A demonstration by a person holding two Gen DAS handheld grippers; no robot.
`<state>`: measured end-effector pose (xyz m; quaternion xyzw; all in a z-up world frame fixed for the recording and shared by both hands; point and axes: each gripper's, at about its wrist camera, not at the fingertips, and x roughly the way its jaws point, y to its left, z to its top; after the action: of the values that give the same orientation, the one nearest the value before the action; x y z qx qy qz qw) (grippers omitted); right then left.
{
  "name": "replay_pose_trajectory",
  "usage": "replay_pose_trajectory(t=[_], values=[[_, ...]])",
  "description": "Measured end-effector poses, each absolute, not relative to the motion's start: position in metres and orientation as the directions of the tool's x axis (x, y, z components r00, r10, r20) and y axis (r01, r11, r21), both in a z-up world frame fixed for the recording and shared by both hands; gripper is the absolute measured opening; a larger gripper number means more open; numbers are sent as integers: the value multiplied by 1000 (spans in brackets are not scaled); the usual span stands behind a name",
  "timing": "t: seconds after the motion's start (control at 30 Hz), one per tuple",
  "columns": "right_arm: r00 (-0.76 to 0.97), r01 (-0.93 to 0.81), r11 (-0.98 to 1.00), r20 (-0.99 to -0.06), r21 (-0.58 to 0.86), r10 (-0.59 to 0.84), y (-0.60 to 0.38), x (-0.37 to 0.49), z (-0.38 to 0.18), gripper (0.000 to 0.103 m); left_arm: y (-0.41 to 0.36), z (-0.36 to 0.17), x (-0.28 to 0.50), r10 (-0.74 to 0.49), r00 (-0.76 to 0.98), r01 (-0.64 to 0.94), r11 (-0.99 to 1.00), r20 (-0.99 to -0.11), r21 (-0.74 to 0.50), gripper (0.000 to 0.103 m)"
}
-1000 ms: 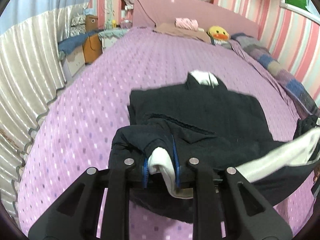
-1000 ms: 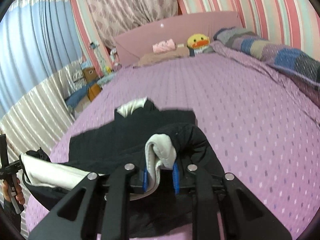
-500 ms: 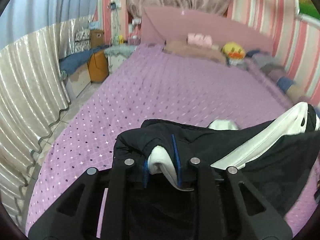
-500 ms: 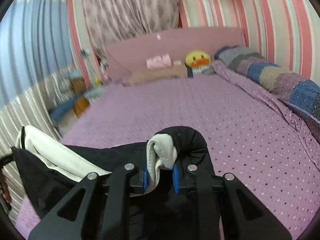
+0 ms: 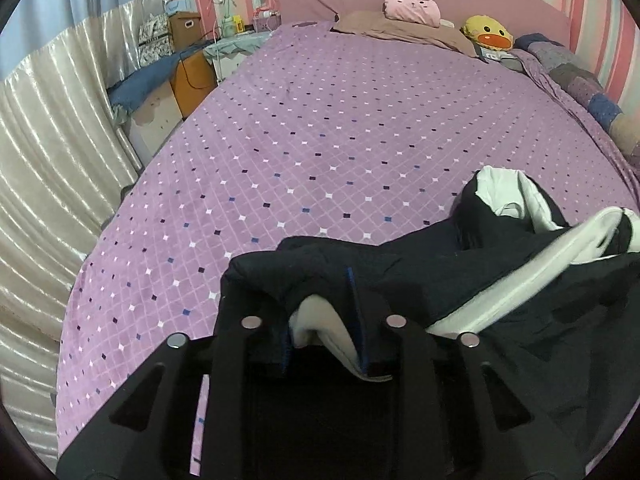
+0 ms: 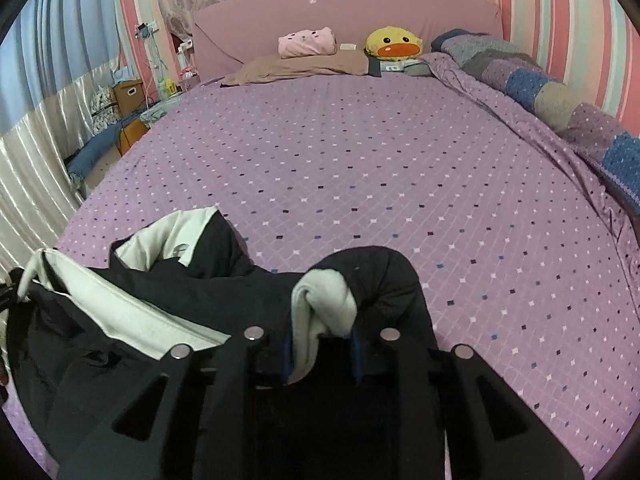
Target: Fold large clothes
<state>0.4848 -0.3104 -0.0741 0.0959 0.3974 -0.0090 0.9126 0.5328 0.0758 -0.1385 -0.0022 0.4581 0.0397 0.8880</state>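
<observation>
Two pinches on one black jacket (image 5: 400, 264), a corner in each hand. Left tongs (image 5: 322, 344) just eased wider, a wad of dark shell and white lining (image 5: 332, 328) still filling the gap between the blue pads and spilling over the tips. Right tongs (image 6: 320, 352) likewise just eased wider, a rolled lump of white lining between the pads, dark cloth humped over the right finger. Loosened pinches on both, cloth not yet let go.

Between the two hands, a hem slung in a long sagging line with its white facing (image 5: 500, 292) turned up. Beyond that line, the rest of the jacket heaped low at the near end of the bed (image 5: 320, 140), the white-lined collar (image 5: 504, 188) propped open and facing the headboard.

Plenty of bare purple cover ahead, flat and unbroken from the jacket's far edge up to the brown pillow (image 6: 304, 66) and yellow duck (image 6: 394, 44). Left edge of the bed close beside a silvery curtain (image 5: 48, 140), with boxes near the head end. Right edge lined by a rolled patchwork quilt (image 6: 540, 84) along the striped wall.
</observation>
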Motion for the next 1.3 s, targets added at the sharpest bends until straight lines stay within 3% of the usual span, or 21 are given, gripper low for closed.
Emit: replay_pose_trajectory(t=[0.03, 0.1, 0.13, 0.23, 0.27, 0.5, 0.7, 0.73, 0.8, 0.83, 0.9, 0.97, 1.0, 1.2, 1.3], values=[[686, 85, 979, -723, 186, 78, -312, 481, -72, 33, 76, -138, 533, 60, 579, -71, 997, -813, 23, 33], [689, 62, 973, -715, 222, 119, -312, 474, -69, 53, 77, -133, 524, 36, 589, -65, 998, -807, -3, 42], [695, 47, 972, -707, 231, 134, -312, 469, -67, 58, 79, -131, 519, 27, 590, -61, 998, -807, -11, 45], [726, 26, 976, -675, 217, 131, -313, 452, -55, 81, 79, -124, 505, 19, 608, -53, 998, -793, -16, 79], [744, 17, 977, -656, 214, 131, -315, 444, -48, 88, 79, -118, 497, 34, 635, -58, 998, -771, -4, 97], [737, 11, 989, -670, 147, 91, -322, 437, -42, 94, 84, -106, 478, -14, 652, 0, 1000, -758, -18, 100], [647, 20, 985, -754, 169, 117, -314, 452, -90, 93, 73, -155, 488, 18, 567, 29, 999, -823, 42, 99], [633, 19, 986, -766, 163, 114, -311, 454, -98, 91, 70, -161, 490, 35, 568, 27, 998, -822, 61, 97], [592, -2, 986, -795, 165, 134, -304, 460, -114, 64, 63, -171, 494, 54, 565, 46, 994, -823, 96, 74], [586, -2, 985, -798, 173, 142, -302, 462, -119, 59, 59, -175, 496, 74, 566, 49, 991, -821, 123, 68], [601, 1, 984, -787, 178, 141, -301, 464, -120, 39, 52, -182, 498, 120, 576, 52, 982, -809, 183, 35], [630, 16, 984, -767, 175, 126, -303, 465, -113, 20, 53, -177, 502, 123, 583, 43, 982, -803, 182, 16], [658, 16, 986, -745, 164, 113, -303, 465, -102, 15, 58, -167, 505, 106, 597, 30, 988, -795, 154, 11], [760, 37, 977, -640, 210, 109, -304, 477, -63, 11, 74, -129, 524, 59, 661, -30, 998, -748, 52, 9], [741, 84, 957, -659, 279, 127, -314, 494, -71, 11, 79, -134, 535, 50, 656, -56, 998, -753, 17, 10]])
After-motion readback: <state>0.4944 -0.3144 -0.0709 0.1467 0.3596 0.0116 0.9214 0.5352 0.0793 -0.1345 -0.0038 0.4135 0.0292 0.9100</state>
